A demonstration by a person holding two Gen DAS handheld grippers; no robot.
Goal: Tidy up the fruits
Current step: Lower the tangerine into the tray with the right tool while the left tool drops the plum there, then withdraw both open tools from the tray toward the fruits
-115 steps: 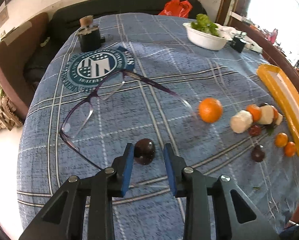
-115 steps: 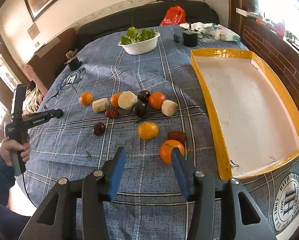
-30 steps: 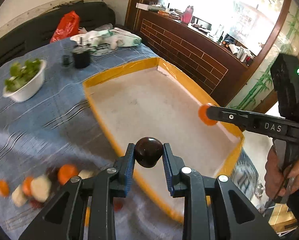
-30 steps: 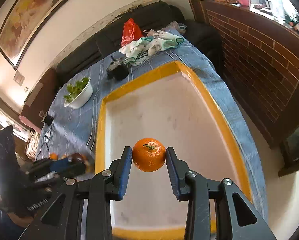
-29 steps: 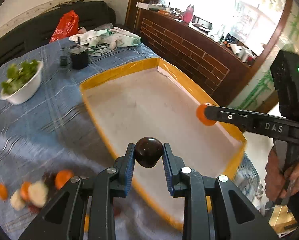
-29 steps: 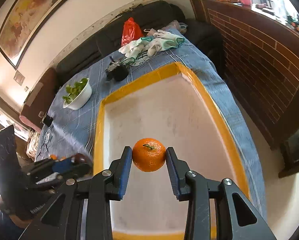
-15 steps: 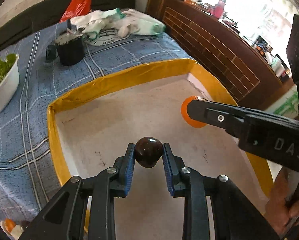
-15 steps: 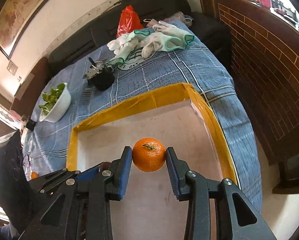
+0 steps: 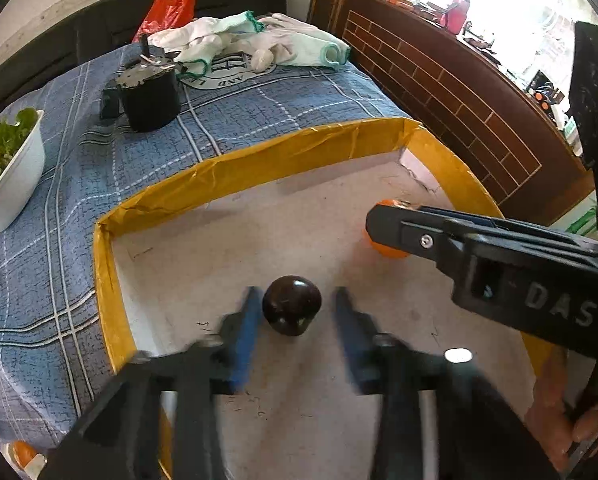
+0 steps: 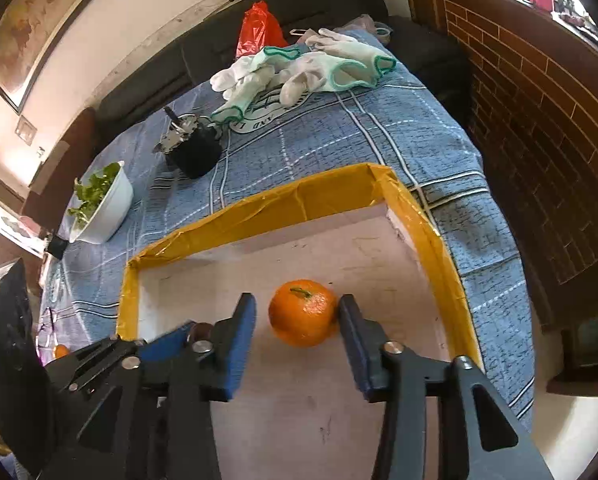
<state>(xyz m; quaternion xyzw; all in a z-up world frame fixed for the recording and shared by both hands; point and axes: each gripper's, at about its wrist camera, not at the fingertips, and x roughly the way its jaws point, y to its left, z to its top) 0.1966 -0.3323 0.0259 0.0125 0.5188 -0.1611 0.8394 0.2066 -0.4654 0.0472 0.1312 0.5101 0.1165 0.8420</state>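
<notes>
Both tongs just opened, released: left tongs (image 9: 295,320) flank dark round plum (image 9: 292,305); right tongs (image 10: 297,326) flank orange mandarin (image 10: 303,312), both resting inside yellow-rimmed white tray (image 10: 259,208).

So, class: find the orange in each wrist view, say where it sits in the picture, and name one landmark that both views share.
Left wrist view: the orange is right of centre, mostly hidden behind the right gripper's black finger, inside the yellow-rimmed tray.
Right wrist view: the orange is at centre, low, between the right gripper's open jaws, on the tray floor.
Shared landmark: the white gloves on the blue cloth beyond the tray.
</notes>
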